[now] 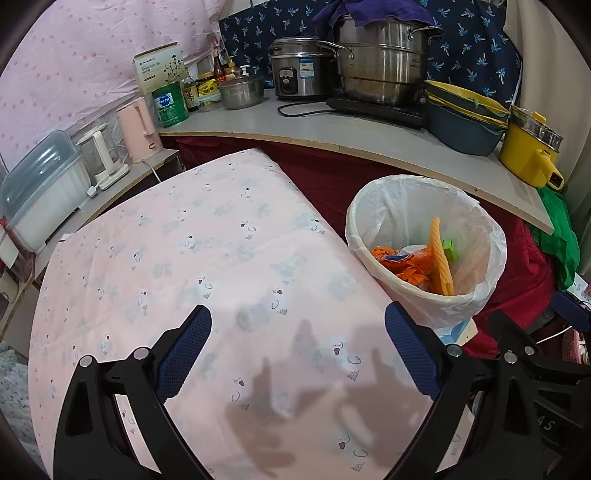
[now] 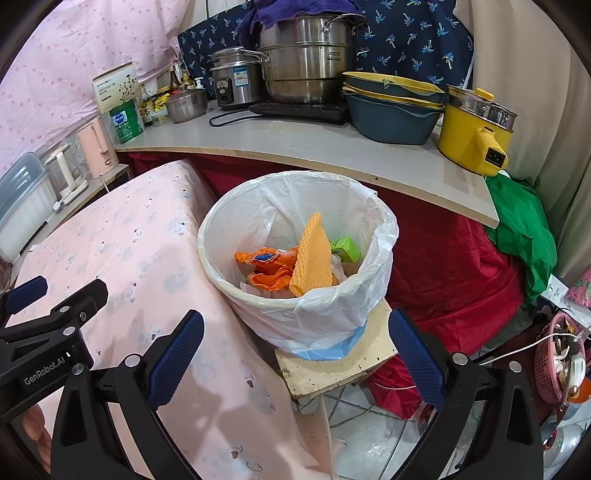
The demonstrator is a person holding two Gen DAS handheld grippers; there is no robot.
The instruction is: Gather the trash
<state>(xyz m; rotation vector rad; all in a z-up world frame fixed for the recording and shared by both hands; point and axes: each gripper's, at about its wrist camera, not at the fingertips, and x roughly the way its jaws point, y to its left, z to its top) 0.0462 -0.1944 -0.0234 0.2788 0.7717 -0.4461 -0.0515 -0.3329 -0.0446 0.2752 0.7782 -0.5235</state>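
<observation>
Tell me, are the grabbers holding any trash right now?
No. The left gripper and right gripper are both open and empty. The trash sits in the bin.

A curved grey countertop (image 2: 295,147) runs along the back wall, backed by navy patterned fabric (image 2: 406,33) and pink dotted cloth (image 1: 74,66). Red cloth (image 2: 450,266) hangs below. The floor (image 2: 369,435) is pale tile.

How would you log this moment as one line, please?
left hand-held gripper open, empty | right hand-held gripper open, empty | bin holds wrappers | pink cloth bare
</observation>
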